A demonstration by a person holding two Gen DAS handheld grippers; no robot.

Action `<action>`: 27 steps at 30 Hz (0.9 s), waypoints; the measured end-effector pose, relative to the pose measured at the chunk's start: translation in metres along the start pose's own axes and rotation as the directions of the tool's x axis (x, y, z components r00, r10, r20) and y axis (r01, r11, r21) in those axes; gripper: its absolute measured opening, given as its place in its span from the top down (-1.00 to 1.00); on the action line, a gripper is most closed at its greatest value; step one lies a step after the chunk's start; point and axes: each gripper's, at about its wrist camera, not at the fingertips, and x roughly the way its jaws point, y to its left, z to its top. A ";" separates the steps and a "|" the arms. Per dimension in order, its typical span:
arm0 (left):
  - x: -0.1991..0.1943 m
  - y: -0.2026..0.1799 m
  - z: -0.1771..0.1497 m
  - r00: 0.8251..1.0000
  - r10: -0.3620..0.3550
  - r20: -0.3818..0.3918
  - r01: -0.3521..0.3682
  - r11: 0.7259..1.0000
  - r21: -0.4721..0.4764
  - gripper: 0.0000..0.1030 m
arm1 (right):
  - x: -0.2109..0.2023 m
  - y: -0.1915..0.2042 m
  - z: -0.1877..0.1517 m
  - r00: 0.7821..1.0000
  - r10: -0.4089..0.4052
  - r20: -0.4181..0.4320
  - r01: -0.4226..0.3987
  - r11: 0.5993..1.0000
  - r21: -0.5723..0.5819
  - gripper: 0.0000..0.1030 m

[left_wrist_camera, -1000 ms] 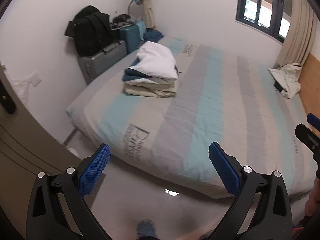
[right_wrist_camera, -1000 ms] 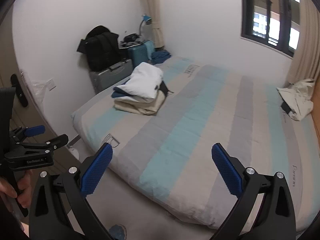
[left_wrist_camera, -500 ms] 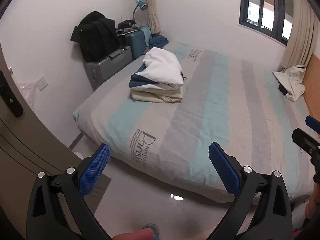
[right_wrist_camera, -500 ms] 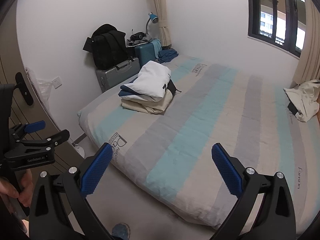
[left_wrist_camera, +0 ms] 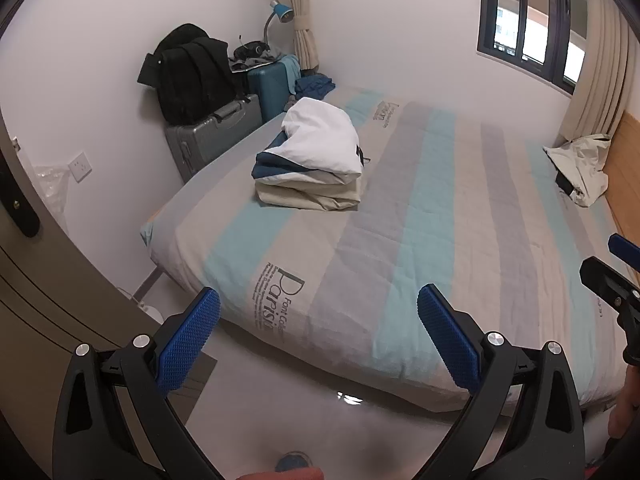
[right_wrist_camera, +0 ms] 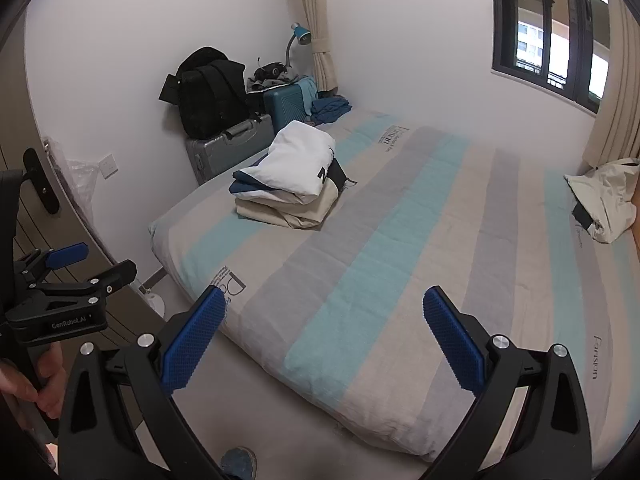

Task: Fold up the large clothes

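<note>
Both claws hang spread wide and empty short of a striped bed [left_wrist_camera: 420,216]: the left gripper [left_wrist_camera: 318,330] and the right gripper [right_wrist_camera: 324,330] hold nothing. A stack of folded clothes [left_wrist_camera: 310,164] lies well ahead of the left claw, toward its left side; a crumpled cream garment [right_wrist_camera: 604,200], apparently unfolded, sits far ahead and to the right of the right claw, by the bed's far edge. The likely risk: across that reach, a pinch could catch the bedsheet along with the cloth, or snag a single layer and drag the bundle.
</note>
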 end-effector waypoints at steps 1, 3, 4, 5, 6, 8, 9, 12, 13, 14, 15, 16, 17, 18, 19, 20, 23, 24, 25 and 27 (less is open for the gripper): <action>0.000 0.000 0.000 1.000 -0.002 0.000 0.002 1.000 -0.006 -0.89 | 0.000 0.000 0.001 1.000 -0.001 0.001 0.001 1.000 0.000 -0.86; 0.001 0.000 0.001 1.000 -0.004 0.001 0.004 1.000 -0.006 -0.89 | -0.001 0.000 0.001 1.000 -0.001 0.004 0.001 1.000 0.000 -0.86; 0.002 0.000 0.002 1.000 0.002 0.003 -0.002 1.000 -0.003 -0.89 | -0.001 0.001 0.001 1.000 -0.003 0.004 0.003 1.000 -0.001 -0.86; 0.001 -0.001 0.002 1.000 0.002 0.004 -0.002 1.000 -0.006 -0.89 | 0.000 0.002 0.001 1.000 -0.007 0.006 0.007 1.000 0.000 -0.86; 0.001 0.000 0.003 1.000 0.000 0.005 0.000 1.000 -0.008 -0.89 | -0.001 0.001 0.001 1.000 -0.007 0.008 0.007 1.000 0.000 -0.86; 0.001 -0.001 0.003 1.000 0.004 0.007 -0.003 1.000 -0.005 -0.89 | -0.003 -0.001 0.001 1.000 -0.005 0.011 0.005 1.000 0.004 -0.86; 0.001 -0.001 0.004 1.000 0.004 0.008 -0.004 1.000 -0.003 -0.89 | -0.004 -0.003 0.002 1.000 -0.004 0.011 0.004 1.000 0.005 -0.86; 0.001 -0.001 0.004 1.000 0.003 0.007 -0.003 1.000 0.000 -0.89 | -0.004 -0.003 0.002 1.000 -0.003 0.010 0.003 1.000 0.005 -0.85; 0.001 -0.001 0.004 1.000 0.005 0.008 -0.005 1.000 0.002 -0.89 | -0.004 -0.003 0.002 1.000 -0.003 0.012 0.002 1.000 0.004 -0.86; 0.001 -0.001 0.004 1.000 0.007 0.009 -0.007 1.000 0.003 -0.89 | -0.004 -0.004 0.002 1.000 0.001 0.013 -0.001 1.000 0.004 -0.86; 0.001 -0.001 0.004 1.000 0.006 0.010 -0.006 1.000 0.002 -0.89 | -0.004 -0.004 0.002 1.000 0.002 0.013 -0.002 1.000 0.006 -0.86; 0.000 -0.001 0.004 1.000 0.006 0.010 -0.006 1.000 -0.001 -0.89 | -0.004 -0.004 0.003 1.000 0.001 0.014 -0.001 1.000 0.007 -0.86; 0.000 -0.001 0.004 1.000 0.005 0.008 -0.005 1.000 -0.002 -0.89 | -0.005 -0.004 0.003 1.000 0.002 0.016 -0.002 1.000 0.007 -0.85; 0.000 -0.001 0.004 1.000 0.006 0.008 -0.006 1.000 0.000 -0.89 | -0.005 -0.004 0.003 1.000 0.005 0.016 -0.005 1.000 0.007 -0.85; 0.000 -0.001 0.004 1.000 0.008 0.009 -0.008 1.000 -0.001 -0.89 | -0.005 -0.005 0.003 1.000 0.004 0.017 -0.004 1.000 0.006 -0.86; -0.001 -0.001 0.004 1.000 0.008 0.011 -0.008 1.000 -0.002 -0.89 | -0.006 -0.005 0.003 1.000 0.004 0.018 -0.004 1.000 0.006 -0.86; 0.000 0.001 0.006 1.000 0.013 0.015 -0.013 1.000 -0.001 -0.89 | -0.007 -0.007 0.006 1.000 0.010 0.023 -0.010 1.000 0.004 -0.86; 0.000 0.001 0.006 1.000 0.020 0.014 -0.020 1.000 -0.003 -0.89 | -0.007 -0.007 0.007 1.000 0.009 0.023 -0.009 1.000 0.001 -0.86; 0.000 0.002 0.007 1.000 0.021 0.014 -0.021 1.000 -0.003 -0.89 | -0.006 -0.007 0.007 1.000 0.009 0.023 -0.009 1.000 0.001 -0.86; 0.000 0.002 0.008 1.000 0.021 0.016 -0.021 1.000 -0.002 -0.89 | -0.007 -0.008 0.007 1.000 0.012 0.024 -0.012 1.000 0.002 -0.86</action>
